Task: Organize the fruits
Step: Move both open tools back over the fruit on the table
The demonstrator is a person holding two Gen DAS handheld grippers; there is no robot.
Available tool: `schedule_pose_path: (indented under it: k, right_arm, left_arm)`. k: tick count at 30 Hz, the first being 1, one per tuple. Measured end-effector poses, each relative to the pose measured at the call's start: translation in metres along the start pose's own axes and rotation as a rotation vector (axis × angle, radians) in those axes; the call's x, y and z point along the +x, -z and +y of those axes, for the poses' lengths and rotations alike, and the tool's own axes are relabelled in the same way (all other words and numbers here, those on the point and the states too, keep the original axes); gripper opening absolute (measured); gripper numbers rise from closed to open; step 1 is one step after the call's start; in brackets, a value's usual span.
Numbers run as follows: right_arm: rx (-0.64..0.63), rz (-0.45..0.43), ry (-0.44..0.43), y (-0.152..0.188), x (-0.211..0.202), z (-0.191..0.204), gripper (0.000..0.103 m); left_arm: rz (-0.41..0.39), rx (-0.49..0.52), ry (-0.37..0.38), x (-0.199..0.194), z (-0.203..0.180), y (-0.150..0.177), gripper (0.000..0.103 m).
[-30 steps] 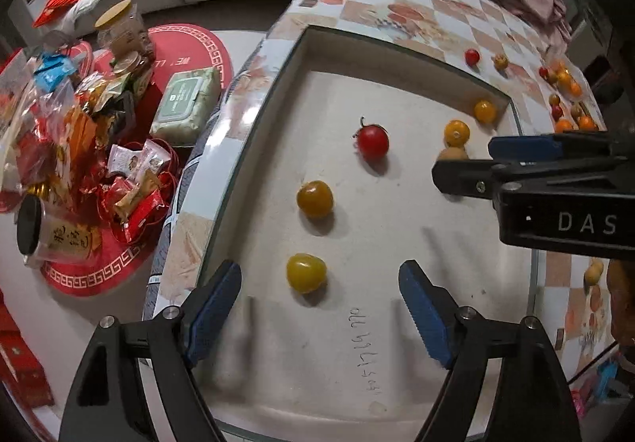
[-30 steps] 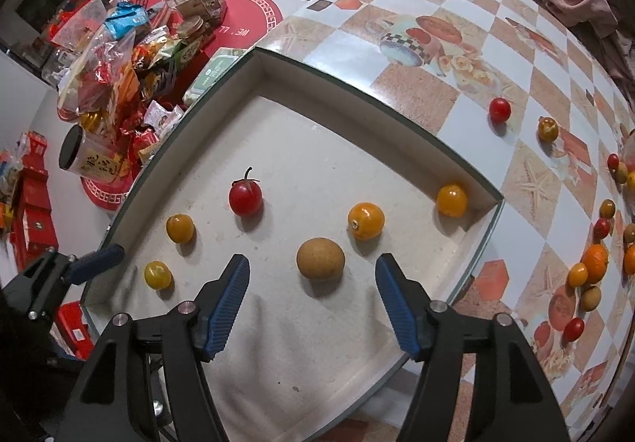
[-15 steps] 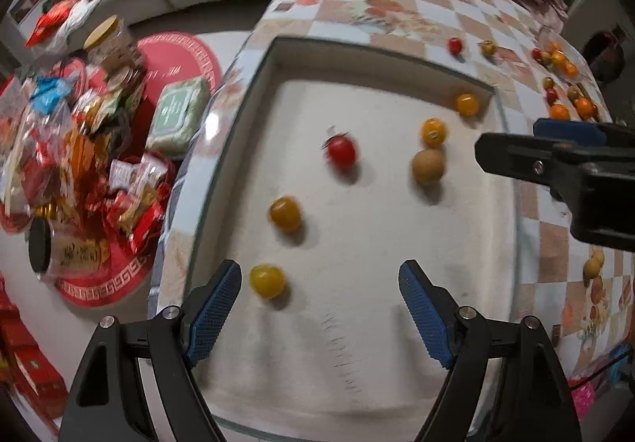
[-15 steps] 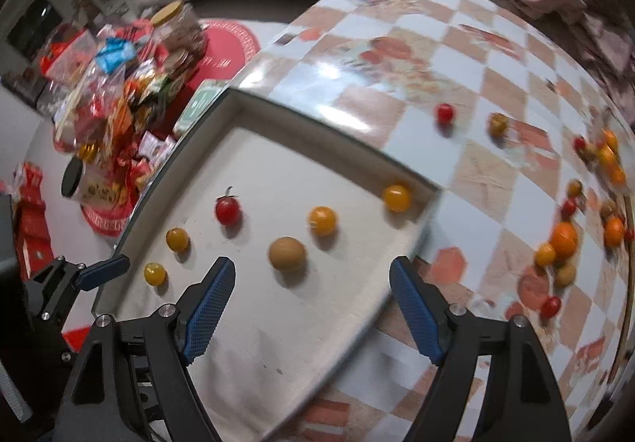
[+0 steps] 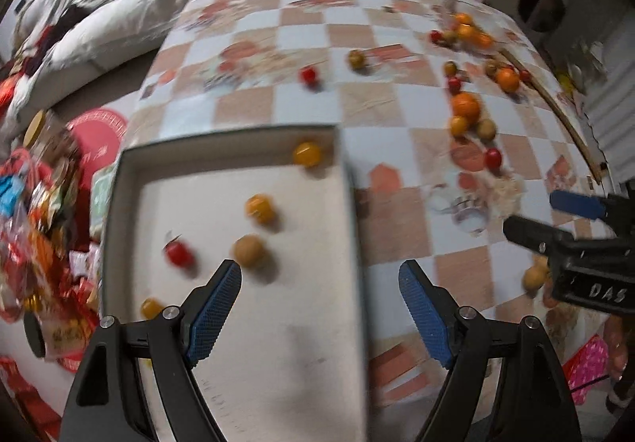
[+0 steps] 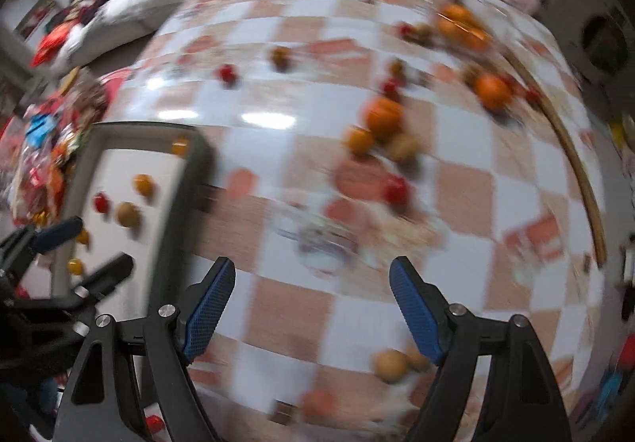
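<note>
Checkered table (image 5: 278,104), white sofa (image 5: 119,5) behind

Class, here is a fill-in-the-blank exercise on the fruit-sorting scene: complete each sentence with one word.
1. The brown round fruit lies inside the white ____.
2. The tablecloth has a ____ pattern.
3. Both the left gripper and the right gripper hold ____.
4. The gripper pads are coloured ____.

Missing words: tray; checkered; nothing; blue
</note>
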State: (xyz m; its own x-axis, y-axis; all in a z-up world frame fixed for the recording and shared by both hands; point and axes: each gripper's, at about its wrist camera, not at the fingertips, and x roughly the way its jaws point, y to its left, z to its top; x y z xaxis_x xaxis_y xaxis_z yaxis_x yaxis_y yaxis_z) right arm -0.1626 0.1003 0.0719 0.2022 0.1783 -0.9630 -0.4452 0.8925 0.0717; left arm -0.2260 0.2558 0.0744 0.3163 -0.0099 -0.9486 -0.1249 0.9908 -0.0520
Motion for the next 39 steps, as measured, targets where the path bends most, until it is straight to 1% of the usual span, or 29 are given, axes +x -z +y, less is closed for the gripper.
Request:
schedule_pose_path:
  k: [5,11,13,15,16,23,24,25,27,31,35,39]
  right_arm:
    - [0.072,0.008,0.035,0.008,0.006,-0.041,0.083]
    - [0.103,-0.006,0.035,0.002,0.014,-0.062,0.082]
    - [0.091,-0.018,0.026,-0.001,0.018,-0.064,0.07]
    - [0.08,-0.02,0.011,-0.004,0.023,-0.066,0.063]
    - [0.078,-0.021,0.002,-0.005,0.025,-0.066,0.062]
    - [0.04,-0.039,-0.031,-0.01,0.037,-0.065,0.059]
    - [0.033,-0.041,-0.033,-0.01,0.038,-0.064,0.059]
    - [0.029,-0.041,-0.033,-0.01,0.038,-0.064,0.058]
    - [0.029,-0.038,-0.041,-0.01,0.041,-0.065,0.058]
    - [0.036,-0.041,-0.048,-0.01,0.044,-0.068,0.058]
    - [0.036,-0.048,-0.053,-0.011,0.047,-0.068,0.058]
    - [0.043,-0.048,-0.052,-0.012,0.048,-0.068,0.058]
  left_arm:
    - [-0.011,0.036,0.013,0.007,-0.03,-0.027,0.082]
    - [-0.009,0.07,0.018,0.03,-0.06,-0.056,0.082]
    - [-0.008,0.078,0.021,0.041,-0.067,-0.065,0.082]
    - [-0.004,0.085,0.034,0.052,-0.074,-0.073,0.082]
    - [0.0,0.089,0.037,0.058,-0.077,-0.077,0.082]
    - [-0.009,0.119,0.058,0.083,-0.099,-0.097,0.081]
    - [-0.006,0.12,0.064,0.087,-0.101,-0.1,0.074]
    - [0.001,0.121,0.068,0.09,-0.103,-0.101,0.07]
    - [0.011,0.126,0.066,0.096,-0.106,-0.105,0.069]
    - [0.008,0.139,0.085,0.102,-0.112,-0.107,0.069]
    - [0.0,0.157,0.084,0.106,-0.119,-0.107,0.069]
    - [-0.01,0.14,0.084,0.108,-0.121,-0.112,0.069]
